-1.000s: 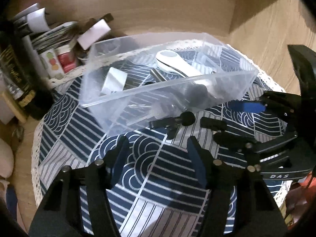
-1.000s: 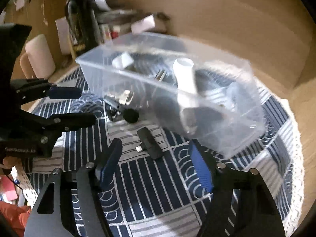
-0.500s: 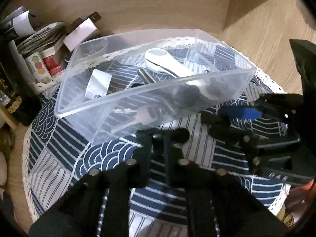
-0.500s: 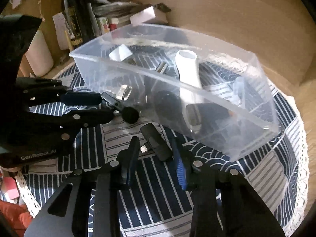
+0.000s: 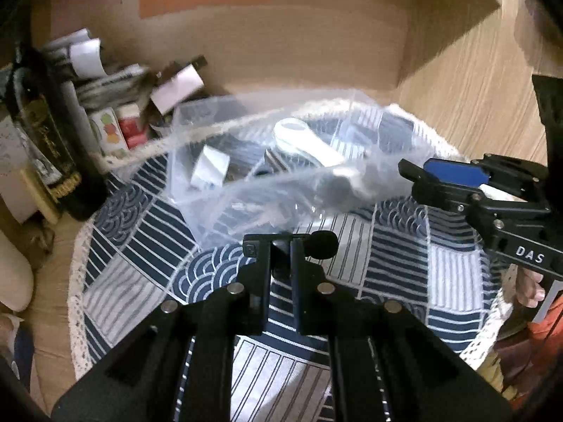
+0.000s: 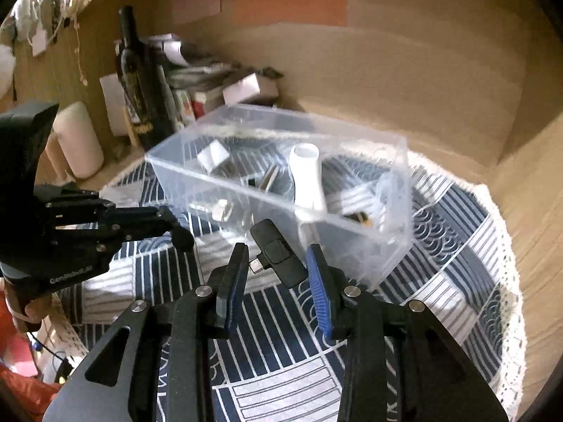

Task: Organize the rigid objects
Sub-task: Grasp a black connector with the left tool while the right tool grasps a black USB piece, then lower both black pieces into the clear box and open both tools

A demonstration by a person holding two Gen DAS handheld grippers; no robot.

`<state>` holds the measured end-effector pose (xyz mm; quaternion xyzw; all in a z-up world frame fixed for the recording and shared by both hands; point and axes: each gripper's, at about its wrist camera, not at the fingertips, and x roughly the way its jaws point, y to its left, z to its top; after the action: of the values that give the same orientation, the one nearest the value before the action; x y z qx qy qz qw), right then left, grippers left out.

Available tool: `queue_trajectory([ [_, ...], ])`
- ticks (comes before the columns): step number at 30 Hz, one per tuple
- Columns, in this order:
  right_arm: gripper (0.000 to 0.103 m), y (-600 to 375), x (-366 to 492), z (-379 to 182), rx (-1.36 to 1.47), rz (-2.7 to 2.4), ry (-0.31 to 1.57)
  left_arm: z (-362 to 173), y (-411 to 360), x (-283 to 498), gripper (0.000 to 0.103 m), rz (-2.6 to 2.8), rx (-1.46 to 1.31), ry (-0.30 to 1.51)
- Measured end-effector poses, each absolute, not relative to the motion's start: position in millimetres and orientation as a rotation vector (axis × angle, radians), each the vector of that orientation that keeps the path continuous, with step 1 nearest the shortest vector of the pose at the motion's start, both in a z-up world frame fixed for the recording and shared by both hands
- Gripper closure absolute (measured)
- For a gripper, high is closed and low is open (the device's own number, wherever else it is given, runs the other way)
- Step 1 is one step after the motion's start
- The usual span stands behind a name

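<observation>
A clear plastic bin [image 6: 281, 190] stands on the blue patterned tablecloth [image 6: 440, 299] and holds a white handle-shaped tool [image 6: 308, 179], a small white box [image 6: 213, 154] and several small metal parts. My left gripper [image 5: 281, 249] is shut on a small black clip microphone [image 5: 322, 242] and holds it above the cloth, just in front of the bin [image 5: 281, 161]. My right gripper [image 6: 278, 260] is shut on a small black USB-C receiver [image 6: 278, 253], lifted in front of the bin's near wall. The left gripper also shows in the right wrist view [image 6: 176, 225].
A dark bottle [image 6: 137, 81], stacked papers, small boxes [image 6: 250, 88] and a white cylinder [image 6: 77, 140] crowd the back left corner against the wooden wall. The round table's lace edge [image 6: 510, 281] runs along the right.
Both grippers closed from open onto their black objects on the cloth and have lifted them. The view has tilted up toward the bin.
</observation>
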<state>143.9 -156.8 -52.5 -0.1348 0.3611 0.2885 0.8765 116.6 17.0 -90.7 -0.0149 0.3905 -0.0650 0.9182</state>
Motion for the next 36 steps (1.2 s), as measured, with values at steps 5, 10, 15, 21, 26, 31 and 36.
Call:
queue_trajectory([
  [5, 0.072, -159.2, 143.4, -28.6, -0.267, 0.583, 0.678, -58.3, 24.0, 113.3, 0.094, -0.157, -0.056, 0.776],
  [10, 0.072, -162.0, 150.7, -9.4, -0.242, 0.557, 0.623, -35.1, 25.4, 124.3, 0.094, -0.140, -0.060, 0.708],
  [15, 0.072, -162.7, 172.8, -4.8, -0.220, 0.517, 0.612, -30.6, 24.9, 145.2, 0.094, -0.140, -0.079, 0.697],
  [21, 0.072, -163.6, 205.6, -27.4, -0.200, 0.474, 0.689, -60.1, 18.9, 180.2, 0.094, -0.147, -0.102, 0.789],
  [26, 0.072, -153.5, 227.0, -56.8, -0.219, 0.472, 0.775, -84.3, 11.7, 194.9, 0.094, -0.120, -0.079, 0.769],
  [31, 0.071, -144.4, 230.9, -75.4, -0.252, 0.481, 0.820, -94.9, 8.9, 201.9, 0.091, -0.098, -0.068, 0.800],
  [36, 0.060, -151.1, 228.1, -69.2, -0.237, 0.478, 0.810, -91.3, 9.5, 197.7, 0.091, -0.113, -0.074, 0.793],
])
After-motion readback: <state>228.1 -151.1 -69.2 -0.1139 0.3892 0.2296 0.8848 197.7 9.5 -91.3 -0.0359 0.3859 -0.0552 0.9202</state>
